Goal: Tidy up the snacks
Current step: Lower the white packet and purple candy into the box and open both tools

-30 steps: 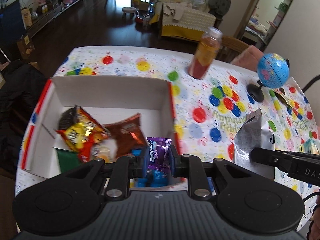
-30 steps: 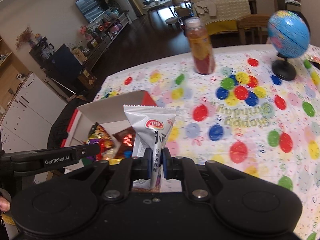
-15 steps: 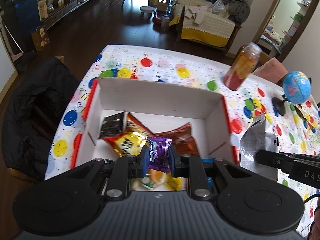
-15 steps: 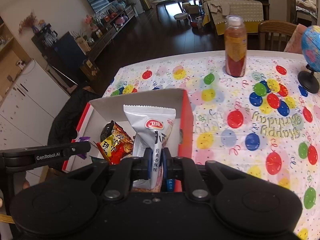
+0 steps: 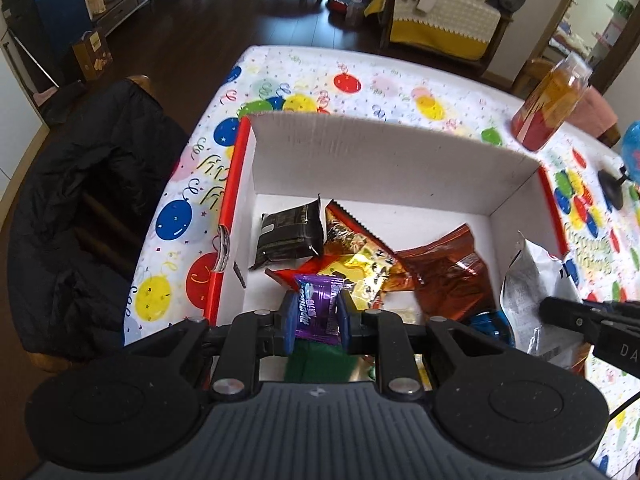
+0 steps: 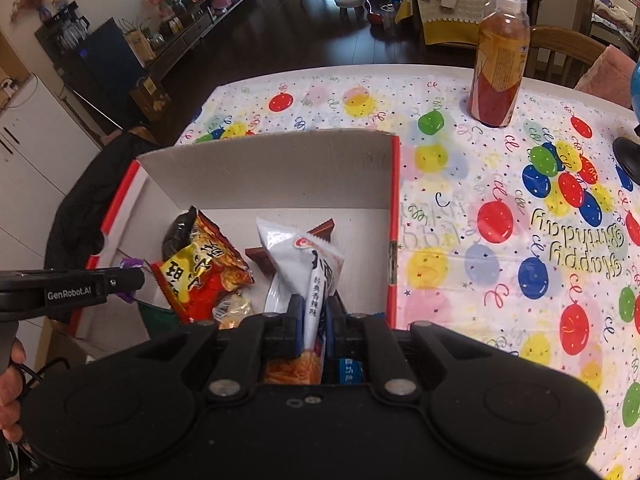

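Left wrist view, nearest first: left tongs point(image 5: 316, 316) closed onto a small purple candy wrapper point(image 5: 318, 307), blue pads pinching its sides, held above the near-left part of the open cardboard box point(image 5: 380, 152). Candy looks very light, crinkly foil, slippery; the pinch across the middle of the body looks secure, twisted ends would slide out. Right wrist view: right tongs point(image 6: 310, 324) nearly shut on the lower part of a white snack packet point(image 6: 308, 264), which stands upright, top edge leaning toward the box's far wall, over the near-right part of the box. Packet is soft, air-puffed, light, contents likely brittle, so squeeze on the flat seam or lower edge, not the puffed belly; film is glossy and may slip if the hold is loose. Inside the box, just past the tongs: red-yellow chip bag point(image 6: 200, 276), brown foil pouch point(image 5: 444, 276), black sachet point(image 5: 290, 234), a blue item point(image 5: 490, 322) at the near edge, something green point(image 5: 320, 362) under the left tongs, partly hidden. All loose and overlapping, flexible bags, would shift if anything drops on them. Both held snacks are over the box but not yet let go; looks like placement is the step in hand. Farther out on the balloon-print tabletop point(image 6: 500, 240): a drink bottle point(image 6: 500, 60) standing upright, well apart from the box, and a globe point(image 5: 632, 152) at the right edge. Dark jacket on a chair point(image 5: 92, 208) left of the tabletop.
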The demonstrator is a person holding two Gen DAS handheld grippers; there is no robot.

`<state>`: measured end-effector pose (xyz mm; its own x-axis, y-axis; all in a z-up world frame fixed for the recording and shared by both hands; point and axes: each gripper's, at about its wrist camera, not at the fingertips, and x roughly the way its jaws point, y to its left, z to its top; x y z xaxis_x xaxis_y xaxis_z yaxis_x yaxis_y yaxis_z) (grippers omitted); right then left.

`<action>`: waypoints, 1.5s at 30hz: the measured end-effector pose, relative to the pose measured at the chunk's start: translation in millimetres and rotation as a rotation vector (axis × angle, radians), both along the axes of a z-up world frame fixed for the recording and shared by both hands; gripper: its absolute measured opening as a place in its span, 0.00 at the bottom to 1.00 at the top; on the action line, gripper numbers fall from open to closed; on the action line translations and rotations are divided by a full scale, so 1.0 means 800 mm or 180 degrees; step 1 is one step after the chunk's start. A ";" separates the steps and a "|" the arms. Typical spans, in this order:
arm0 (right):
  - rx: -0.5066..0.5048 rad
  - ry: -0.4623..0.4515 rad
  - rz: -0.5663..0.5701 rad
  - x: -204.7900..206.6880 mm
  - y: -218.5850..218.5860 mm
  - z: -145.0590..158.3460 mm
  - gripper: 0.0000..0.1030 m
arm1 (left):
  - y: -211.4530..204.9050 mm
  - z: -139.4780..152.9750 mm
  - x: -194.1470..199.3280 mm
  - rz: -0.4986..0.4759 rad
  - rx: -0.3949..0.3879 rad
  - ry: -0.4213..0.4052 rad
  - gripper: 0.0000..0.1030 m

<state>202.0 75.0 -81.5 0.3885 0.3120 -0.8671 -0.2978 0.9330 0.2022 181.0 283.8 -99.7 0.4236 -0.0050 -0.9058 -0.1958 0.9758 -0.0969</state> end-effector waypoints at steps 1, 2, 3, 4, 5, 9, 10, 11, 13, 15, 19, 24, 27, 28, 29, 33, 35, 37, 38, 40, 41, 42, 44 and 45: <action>-0.0013 0.0000 -0.0004 0.002 0.002 -0.002 0.08 | 0.000 -0.004 0.002 -0.0018 0.0002 0.0019 0.20; -0.0014 0.0006 -0.0019 0.003 0.004 -0.004 0.08 | 0.000 -0.007 0.004 -0.0042 0.0000 0.0035 0.20; -0.0011 0.0013 -0.0032 0.005 0.005 -0.006 0.08 | -0.001 -0.010 0.005 -0.0073 -0.0006 0.0052 0.20; -0.0011 0.0022 -0.0038 0.006 0.007 -0.007 0.08 | -0.003 -0.014 0.006 -0.0102 -0.0008 0.0073 0.20; -0.0019 0.0030 -0.0046 0.007 0.009 -0.008 0.09 | -0.004 -0.016 0.008 -0.0120 -0.0003 0.0089 0.20; -0.0061 0.0048 -0.0059 0.011 0.014 -0.015 0.10 | -0.010 -0.026 0.011 -0.0188 0.0018 0.0140 0.20; -0.0034 0.0071 -0.0052 0.012 0.015 -0.016 0.12 | -0.012 -0.027 0.011 -0.0204 0.0028 0.0142 0.20; -0.0017 0.0079 -0.0050 0.011 0.015 -0.016 0.13 | -0.012 -0.029 0.012 -0.0214 0.0031 0.0146 0.20; -0.0034 0.0083 -0.0040 0.011 0.015 -0.017 0.16 | -0.013 -0.032 0.013 -0.0228 0.0025 0.0178 0.20; -0.0005 0.0096 -0.0042 0.009 0.015 -0.016 0.20 | -0.015 -0.035 0.013 -0.0244 0.0026 0.0212 0.20; 0.0055 0.0094 -0.0026 0.001 0.014 -0.012 0.25 | -0.017 -0.037 0.011 -0.0264 0.0004 0.0251 0.21; 0.0119 0.0057 -0.0025 -0.012 0.011 -0.006 0.33 | -0.020 -0.031 0.003 -0.0291 0.0005 0.0195 0.29; 0.0165 0.0029 -0.0029 -0.019 0.007 -0.002 0.39 | -0.020 -0.023 -0.004 -0.0294 -0.0006 0.0142 0.43; 0.0178 0.0012 -0.0028 -0.021 0.006 0.001 0.42 | -0.020 -0.020 -0.007 -0.0294 -0.0011 0.0113 0.48; 0.0194 -0.0009 -0.0024 -0.024 0.005 0.003 0.44 | -0.020 -0.017 -0.010 -0.0301 -0.0021 0.0078 0.53; 0.0254 -0.0111 -0.0003 -0.038 0.002 0.016 0.60 | -0.021 -0.003 -0.020 -0.0313 -0.0016 -0.0001 0.53; 0.0297 -0.0181 0.0019 -0.046 0.001 0.024 0.65 | -0.022 0.006 -0.027 -0.0312 -0.0015 -0.0058 0.53; 0.0347 -0.0238 0.0045 -0.054 -0.001 0.033 0.68 | -0.023 0.015 -0.034 -0.0316 -0.0014 -0.0127 0.54; 0.0372 -0.0266 0.0048 -0.058 -0.001 0.037 0.69 | -0.023 0.020 -0.038 -0.0319 -0.0013 -0.0163 0.54; 0.0422 -0.0333 0.0049 -0.066 -0.003 0.045 0.74 | -0.023 0.029 -0.046 -0.0317 -0.0005 -0.0232 0.59; 0.0447 -0.0364 0.0052 -0.069 -0.004 0.049 0.75 | -0.023 0.034 -0.050 -0.0319 -0.0010 -0.0270 0.60; 0.0465 -0.0400 0.0058 -0.073 -0.005 0.053 0.78 | -0.023 0.039 -0.053 -0.0322 -0.0014 -0.0301 0.61; 0.0482 -0.0466 0.0074 -0.081 -0.007 0.059 0.82 | -0.022 0.047 -0.060 -0.0324 -0.0026 -0.0362 0.62; 0.0488 -0.0493 0.0074 -0.085 -0.008 0.063 0.84 | -0.021 0.051 -0.064 -0.0325 -0.0028 -0.0391 0.63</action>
